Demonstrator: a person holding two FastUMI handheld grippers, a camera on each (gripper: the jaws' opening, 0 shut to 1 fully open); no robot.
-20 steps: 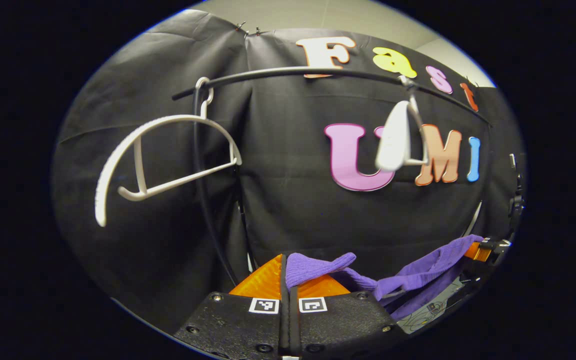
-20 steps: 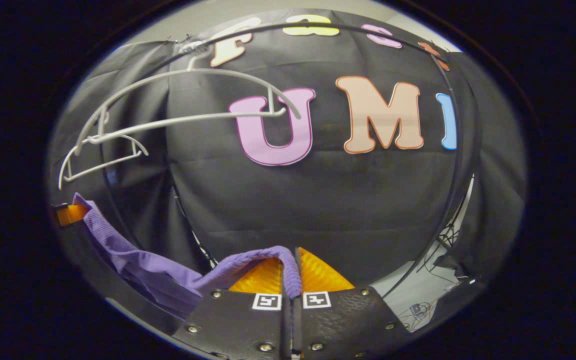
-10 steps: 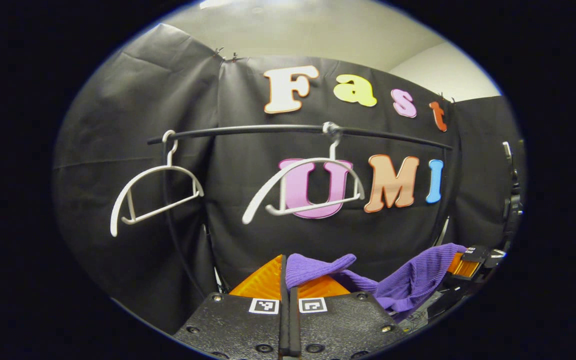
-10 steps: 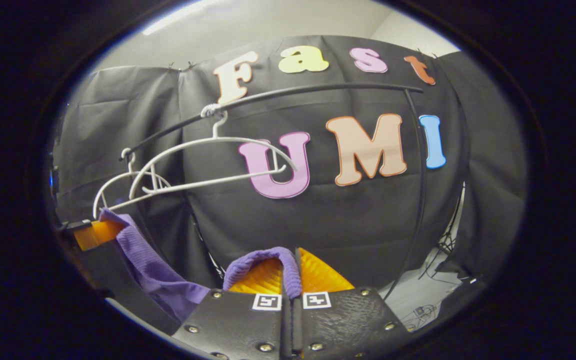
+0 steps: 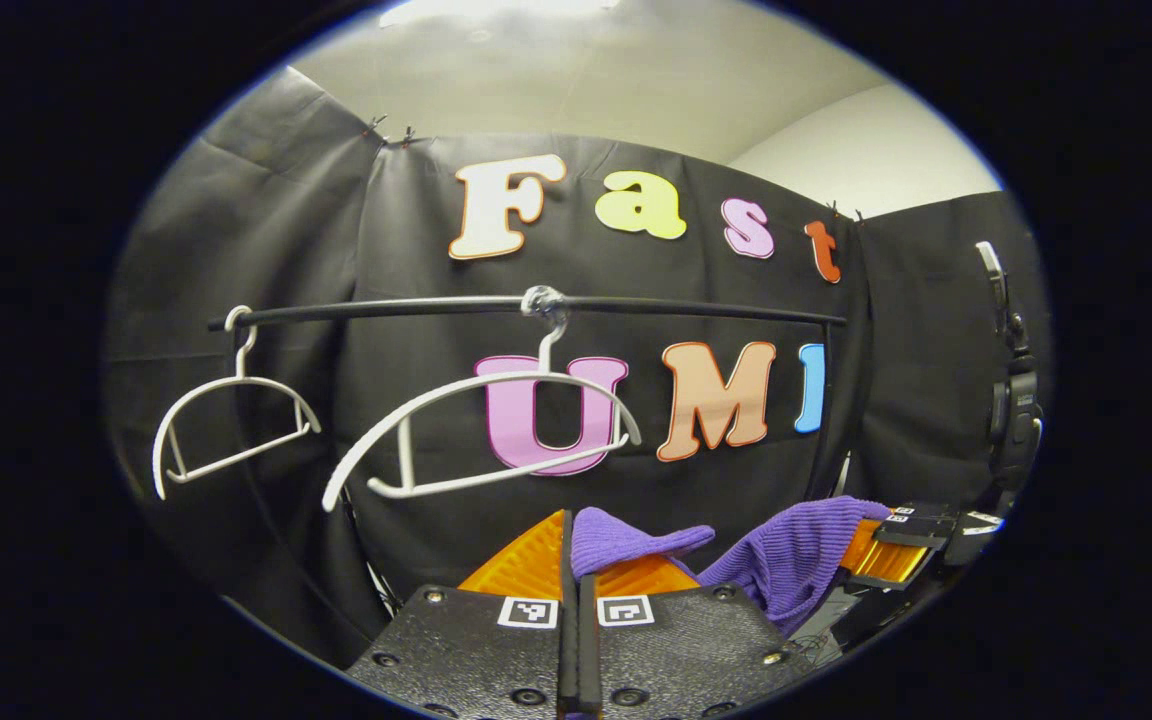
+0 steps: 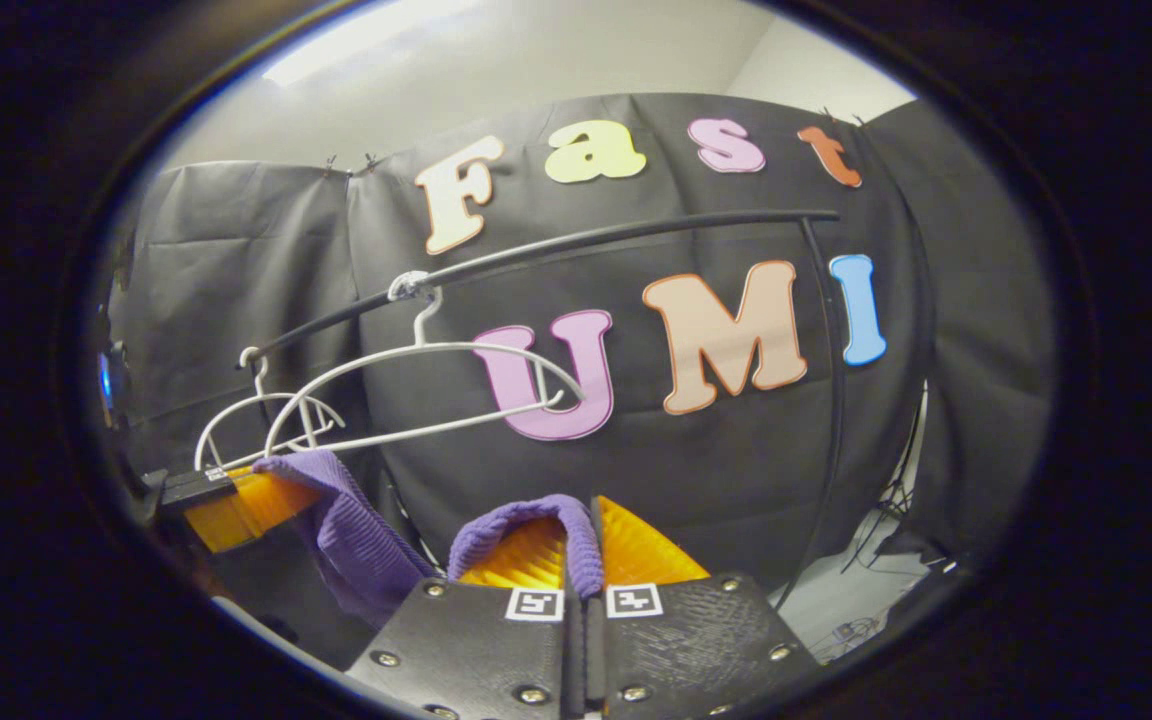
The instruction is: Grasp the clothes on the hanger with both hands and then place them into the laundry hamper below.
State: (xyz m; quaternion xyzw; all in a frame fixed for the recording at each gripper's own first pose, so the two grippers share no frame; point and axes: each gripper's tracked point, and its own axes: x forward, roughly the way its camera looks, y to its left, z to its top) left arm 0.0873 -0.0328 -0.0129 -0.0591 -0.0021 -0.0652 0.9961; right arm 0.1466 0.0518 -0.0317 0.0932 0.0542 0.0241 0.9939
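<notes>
Clothes first: we hold one purple garment between our two tools, and it is off the hangers now.

Going left to right in the left gripper view, we see a small white hanger far on the left, bare. Next comes a bigger white hanger, also bare, hooked on the black rail. Near us at the bottom is our left gripper. Its two fingers are pressed together on a fold of the purple cloth. Farther right is our right gripper, and the cloth bunches up against it.

In the right gripper view, the left gripper sits at the left with purple cloth on it. The right gripper is near us, and its fingers are squeezed tight on another fold of the garment.

So the garment runs sideways, from one tool to the other, and sags a little in the middle. Each tool has one end, so neither hand is nearer.

The hamper should be below us, by the task's words. We think the next move is straight down, with both hands going together, so the cloth stays spread and drops in flat.
</notes>
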